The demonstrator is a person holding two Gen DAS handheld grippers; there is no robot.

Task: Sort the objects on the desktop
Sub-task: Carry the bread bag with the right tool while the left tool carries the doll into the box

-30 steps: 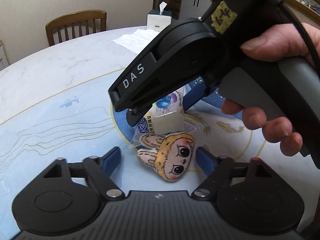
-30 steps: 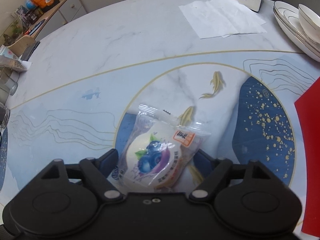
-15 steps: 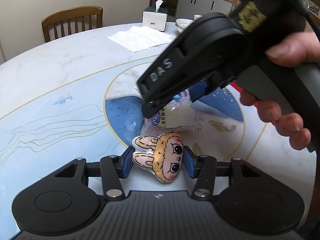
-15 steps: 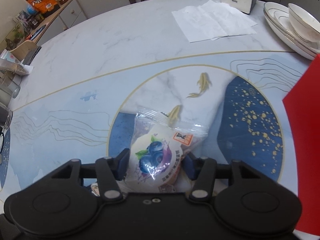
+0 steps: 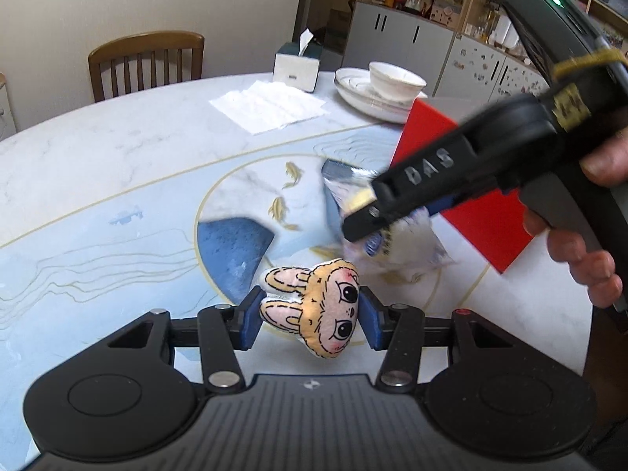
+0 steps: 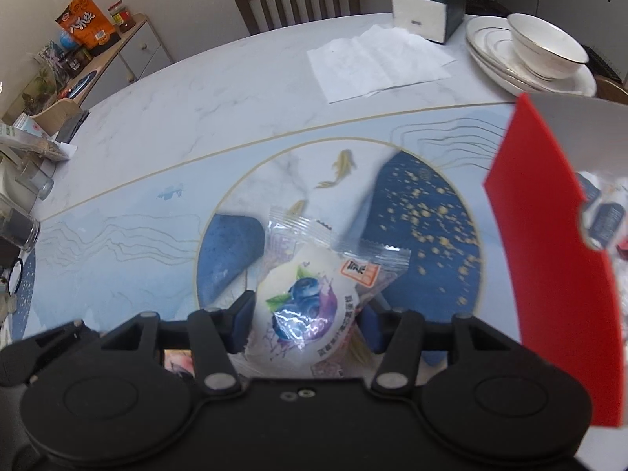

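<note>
Left hand-held gripper (image 5: 310, 316) clamps one small plush bunny-eared doll head (image 5: 314, 308) between its two blue pads, lifted above the round marble counter (image 5: 117, 149). Right hand-held gripper (image 6: 304, 320) is closed on one clear-wrapped white blueberry snack packet (image 6: 314, 294), also held off the counter, beside one red-walled box (image 6: 545, 259). At the counter's far side are one tissue box (image 6: 426, 11), one unfolded white paper sheet (image 6: 376, 62) and one white bowl (image 6: 545, 47) on stacked plates.
</note>
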